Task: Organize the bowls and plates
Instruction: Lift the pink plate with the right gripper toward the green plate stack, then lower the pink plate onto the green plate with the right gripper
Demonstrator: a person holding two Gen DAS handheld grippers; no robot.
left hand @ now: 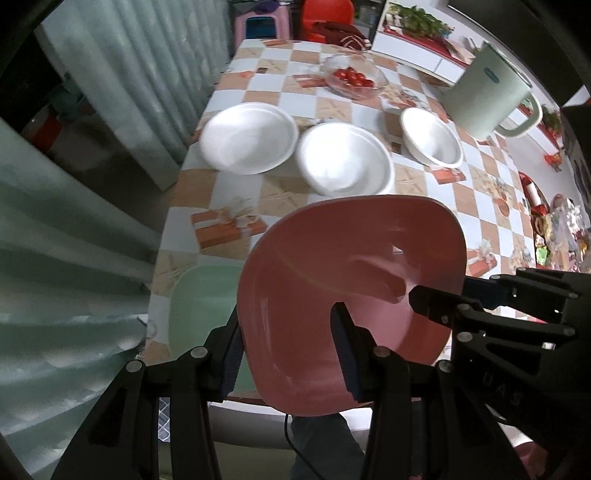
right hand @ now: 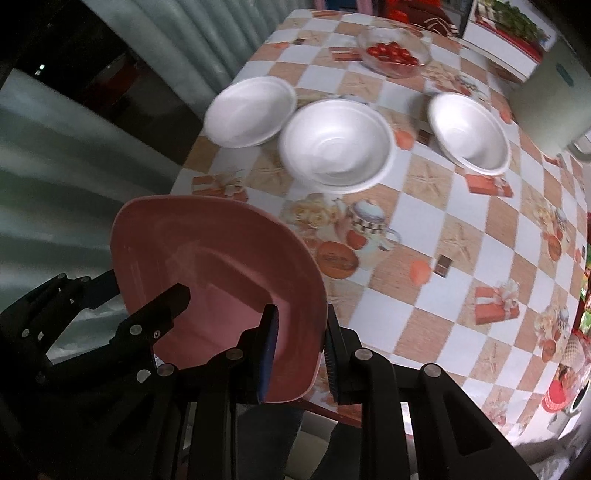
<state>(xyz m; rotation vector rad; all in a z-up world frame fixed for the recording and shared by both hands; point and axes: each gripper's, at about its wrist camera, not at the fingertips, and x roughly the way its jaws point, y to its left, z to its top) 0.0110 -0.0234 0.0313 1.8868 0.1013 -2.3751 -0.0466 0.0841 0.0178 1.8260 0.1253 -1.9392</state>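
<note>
**Inspector:** Start with what sits closest to the lens.

**Assistant:** The left gripper (left hand: 291,354), its two fingers pinching the near edge of a pink plate (left hand: 332,288). The right gripper (right hand: 299,354) clamps the opposite edge of the same plate (right hand: 221,273), jaws nearly pressed together on the thin rim. The plate hangs tilted above the near corner of the table, clear of the surface.

**Inspector:** The surface?

**Assistant:** A table under a checkered cloth (right hand: 424,236) in white and tan, printed with gift boxes, starfish and teapots. Three white bowls stand in a row beyond the plate: a left bowl (left hand: 249,136), a middle bowl (left hand: 345,158) just beside it, and a right bowl (left hand: 432,136) set apart. Farther back, a glass dish of tomatoes (left hand: 354,77).

**Inspector:** The room?

**Assistant:** A corrugated wall (left hand: 147,66) runs along the table's left side. Past the far end stand a pink stool (left hand: 260,26) and something red.

**Inspector:** Differences between views?

**Assistant:** Only the left wrist view shows a green plate (left hand: 201,306) lying flat on the cloth, partly under the pink one, and the whole pale green jug (left hand: 491,96) with its handle. The right wrist view cuts the jug at the frame edge, but shows the cloth's printed teapot (right hand: 369,221).
</note>
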